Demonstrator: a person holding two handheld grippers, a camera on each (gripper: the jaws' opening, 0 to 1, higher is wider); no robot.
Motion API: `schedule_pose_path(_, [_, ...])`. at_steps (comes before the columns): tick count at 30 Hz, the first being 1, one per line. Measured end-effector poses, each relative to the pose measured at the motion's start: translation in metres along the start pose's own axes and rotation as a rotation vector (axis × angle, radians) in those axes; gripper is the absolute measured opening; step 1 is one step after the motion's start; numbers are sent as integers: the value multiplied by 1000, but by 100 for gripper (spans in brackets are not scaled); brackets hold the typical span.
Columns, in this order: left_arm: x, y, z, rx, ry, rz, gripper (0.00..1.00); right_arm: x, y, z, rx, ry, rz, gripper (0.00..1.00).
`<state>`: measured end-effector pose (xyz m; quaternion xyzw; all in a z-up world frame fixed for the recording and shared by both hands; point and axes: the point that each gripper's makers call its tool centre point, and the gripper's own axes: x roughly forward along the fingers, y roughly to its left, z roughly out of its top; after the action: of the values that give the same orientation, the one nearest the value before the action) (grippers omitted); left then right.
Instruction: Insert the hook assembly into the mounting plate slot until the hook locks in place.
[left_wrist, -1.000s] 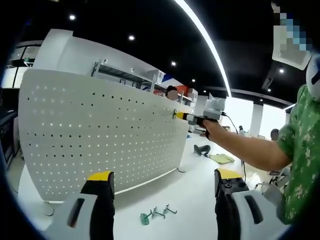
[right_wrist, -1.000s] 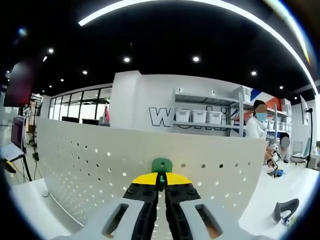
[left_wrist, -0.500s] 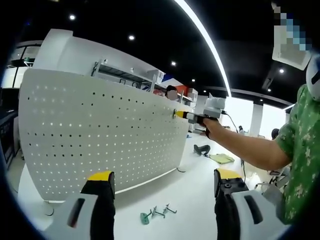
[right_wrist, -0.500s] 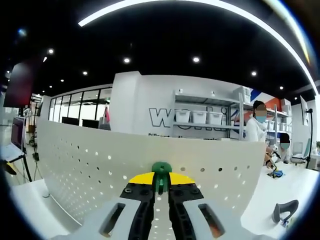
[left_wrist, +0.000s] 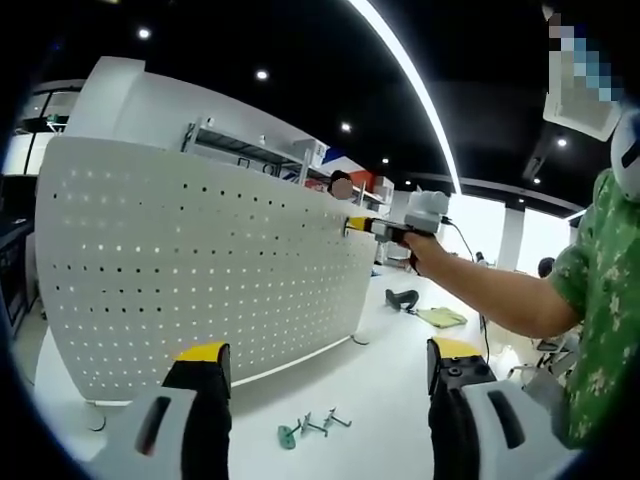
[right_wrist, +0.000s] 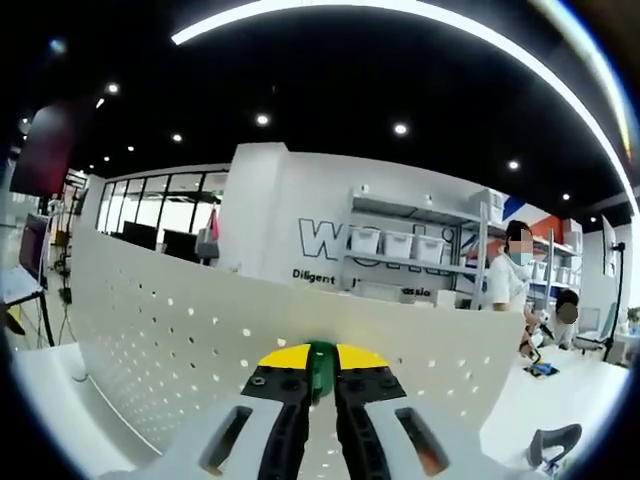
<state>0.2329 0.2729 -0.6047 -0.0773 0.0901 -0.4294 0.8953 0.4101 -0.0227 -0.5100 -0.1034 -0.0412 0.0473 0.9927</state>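
The right gripper (right_wrist: 322, 372) is clamped on a small green plastic hook (right_wrist: 321, 362), pressed against the upper edge of the white perforated mounting panel (left_wrist: 190, 260). The left gripper (left_wrist: 325, 362) hangs wide apart, holding nothing, before the panel's foot. Spare green-and-metal hooks (left_wrist: 312, 428) lie on the white table (left_wrist: 390, 400) just below.

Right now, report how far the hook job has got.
Done: the right gripper is shut on a green hook and holds it up against the pegboard. In hand: pushing it in; whether it has locked cannot be told. Left: spare hooks lie on the table; the left gripper is open.
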Motion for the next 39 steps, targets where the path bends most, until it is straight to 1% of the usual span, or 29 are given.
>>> schedule_pose_path(1, [0,0,0,0,0,0,83,0,1,0,-20,0,-2,7])
schedule_pose_path(2, [0,0,0,2,0,1,83,0,1,-1,-21,2,-5,7])
schedule_pose_path(5, [-1,-1,1,4,-1,1,82,-1,0,-5,8,13,-8,7])
schedule_pose_path(8, [-1,-1,2,5,-1,1,82,-1,0,-15,13,43,-10,6])
schedule_pose_path(10, [-1,-1,2,6,-2,1,82,-2,0,-18,27,37,-11,6])
schedule_pose_path(13, [-2,-1,1,6,0,3,82,-2,1,-21,39,46,-7,6])
schedule_pose_path(21, [-1,-1,0,7,4,2,82,-6,3,-17,47,29,-1,5])
schedule_pose_path(34, [0,-2,0,7,3,-2,81,-6,3,-22,51,41,-1,5])
schedule_pose_path(39, [0,-2,1,8,1,-4,81,-9,1,-22,62,39,-4,8])
